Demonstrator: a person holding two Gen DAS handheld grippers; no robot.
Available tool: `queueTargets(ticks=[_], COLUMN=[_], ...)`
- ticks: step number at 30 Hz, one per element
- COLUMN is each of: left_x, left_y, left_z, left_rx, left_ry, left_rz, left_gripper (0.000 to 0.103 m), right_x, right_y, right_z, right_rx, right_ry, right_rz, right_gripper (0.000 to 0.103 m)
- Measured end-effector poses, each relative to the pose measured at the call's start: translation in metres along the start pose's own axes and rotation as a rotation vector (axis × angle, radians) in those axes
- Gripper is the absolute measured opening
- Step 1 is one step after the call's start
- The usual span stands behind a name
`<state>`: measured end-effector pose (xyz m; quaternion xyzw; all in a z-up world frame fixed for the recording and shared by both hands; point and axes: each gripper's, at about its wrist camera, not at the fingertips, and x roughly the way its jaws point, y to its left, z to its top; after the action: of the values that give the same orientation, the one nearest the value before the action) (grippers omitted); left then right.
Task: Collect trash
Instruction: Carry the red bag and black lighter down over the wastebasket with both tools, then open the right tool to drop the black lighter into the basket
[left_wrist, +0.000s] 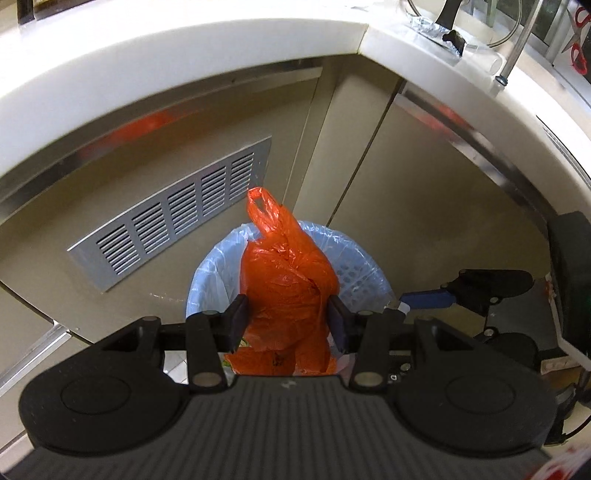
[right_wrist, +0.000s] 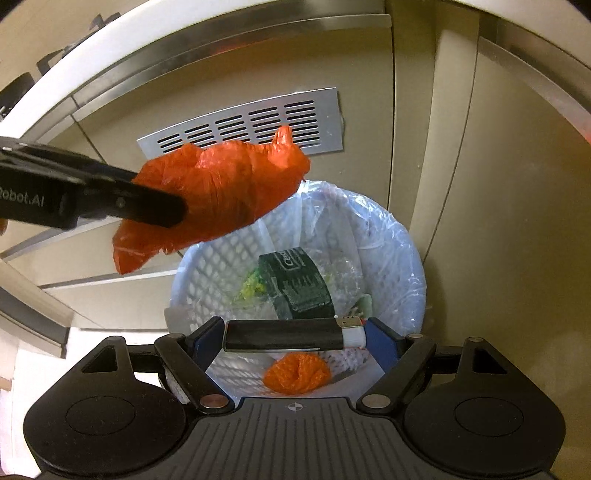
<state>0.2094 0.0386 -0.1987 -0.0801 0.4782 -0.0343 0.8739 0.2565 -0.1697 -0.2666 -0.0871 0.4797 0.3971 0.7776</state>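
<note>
Seen from the left wrist, the left claw (left_wrist: 287, 325) clamps a crumpled orange plastic bag (left_wrist: 286, 284) above the round, plastic-lined white mesh bin (left_wrist: 364, 266); its loop handle pokes up and could catch the bin's rim.

From the right wrist, the right claw (right_wrist: 295, 338) pinches a black lighter with a white cap (right_wrist: 291, 335) end to end over the bin; that grip could slip, and the lighter might land beside the bin.

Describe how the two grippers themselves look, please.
Both grippers, left and right, are black plastic with a ribbed grey body, round side discs, silver rivets and dark blue pads on the jaws. The left one carries white lettering ending in "obot.AI".
</note>
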Motion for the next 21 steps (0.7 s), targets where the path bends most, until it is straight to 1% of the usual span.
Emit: queueTargets(ticks=[2, 4, 7, 12, 21], left_x=[0.002, 0.004, 0.008, 0.014, 0.033], left_y=[-0.001, -0.002, -0.004, -0.011, -0.028], left_z=[0.0, -0.001, 0.001, 0.002, -0.002], left_rx=[0.004, 0.009, 0.007, 0.014, 0.026], left_ry=[0.004, 0.01, 0.017, 0.03, 0.064], left_rz=[-0.001, -0.004, -0.004, -0.008, -0.047], left_gripper=[0.042, 0.042, 0.042, 0.042, 0.043], right_x=[0.0, -0.001, -0.003, -0.008, -0.025], right_y=[-0.002, -0.005, -0.009, -0.014, -0.027], right_z=[0.0, -0.001, -0.001, -0.003, -0.017], right_rx=[0.01, 0.028, 0.045, 0.073, 0.146], right_ry=[-0.002, -0.01, -0.019, -0.022, -0.025], right_rz=[-0.004, -0.001, 0.001, -0.017, -0.073], right_gripper=[0.082, 0.087, 0.09, 0.09, 0.09])
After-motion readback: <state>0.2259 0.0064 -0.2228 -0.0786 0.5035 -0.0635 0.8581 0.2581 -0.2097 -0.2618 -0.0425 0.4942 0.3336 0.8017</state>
